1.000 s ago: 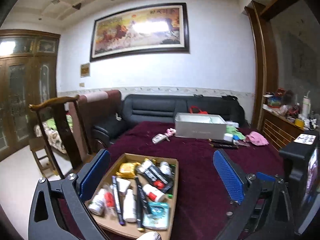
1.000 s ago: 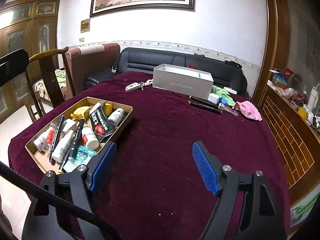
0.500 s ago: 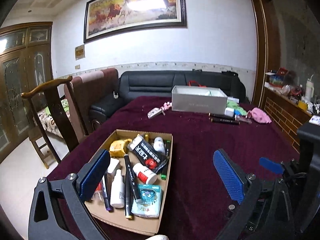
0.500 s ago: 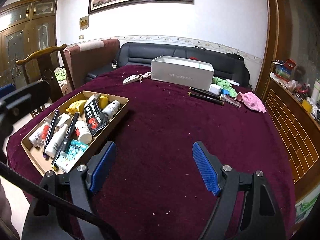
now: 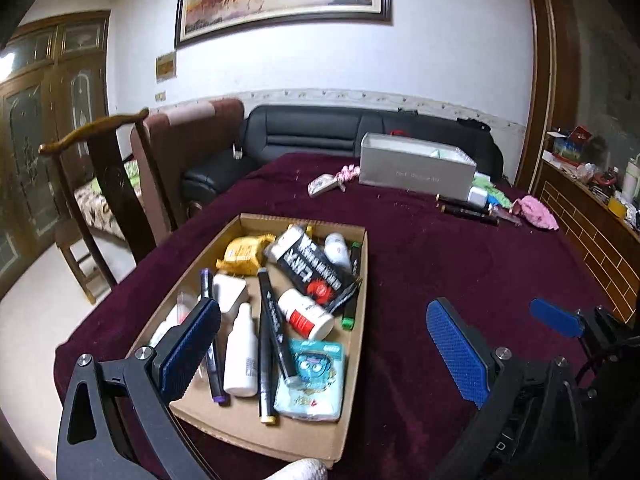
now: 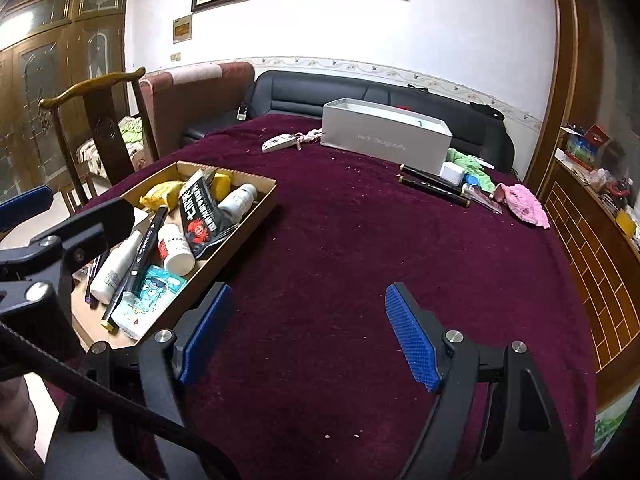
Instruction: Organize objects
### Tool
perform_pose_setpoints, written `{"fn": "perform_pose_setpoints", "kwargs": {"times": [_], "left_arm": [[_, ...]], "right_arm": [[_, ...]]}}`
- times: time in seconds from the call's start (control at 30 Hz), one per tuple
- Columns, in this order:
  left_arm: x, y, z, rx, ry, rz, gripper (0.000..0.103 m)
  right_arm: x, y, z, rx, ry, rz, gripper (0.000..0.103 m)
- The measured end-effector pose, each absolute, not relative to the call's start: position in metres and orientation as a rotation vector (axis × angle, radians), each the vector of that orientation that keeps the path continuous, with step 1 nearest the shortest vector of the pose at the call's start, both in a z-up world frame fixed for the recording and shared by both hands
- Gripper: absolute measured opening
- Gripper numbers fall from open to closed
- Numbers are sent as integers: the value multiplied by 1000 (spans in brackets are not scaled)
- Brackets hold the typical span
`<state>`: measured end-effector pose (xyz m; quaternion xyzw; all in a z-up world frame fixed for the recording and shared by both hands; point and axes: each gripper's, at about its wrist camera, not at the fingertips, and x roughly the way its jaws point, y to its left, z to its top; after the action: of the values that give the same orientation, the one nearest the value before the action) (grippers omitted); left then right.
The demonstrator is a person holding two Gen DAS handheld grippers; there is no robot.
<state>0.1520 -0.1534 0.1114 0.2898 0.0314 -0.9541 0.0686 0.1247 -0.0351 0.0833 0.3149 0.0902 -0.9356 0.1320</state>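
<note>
A shallow cardboard tray lies on the maroon tablecloth, filled with several small items: a white bottle with a red label, a white spray bottle, a black marker, a black sachet, a yellow packet and a teal cartoon pack. My left gripper hovers open over the tray's near end, holding nothing. My right gripper is open above bare cloth, just right of the tray.
A grey open box stands at the table's far side, with a key fob, two black pens, a white block, green items and a pink cloth near it. A wooden chair and black sofa border the table.
Both grippers have tilted down and moved in toward the table; the tray now sits larger and lower between the left fingers. Both stay open and nothing was picked up.
</note>
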Motion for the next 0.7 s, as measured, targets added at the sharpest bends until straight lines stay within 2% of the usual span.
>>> {"fn": "perform_pose_setpoints", "kwargs": {"times": [0.7], "left_arm": [[155,-212,73,935,164,-2756,101]], "right_arm": [[117,-106,66,973,491,-2644,79]]}}
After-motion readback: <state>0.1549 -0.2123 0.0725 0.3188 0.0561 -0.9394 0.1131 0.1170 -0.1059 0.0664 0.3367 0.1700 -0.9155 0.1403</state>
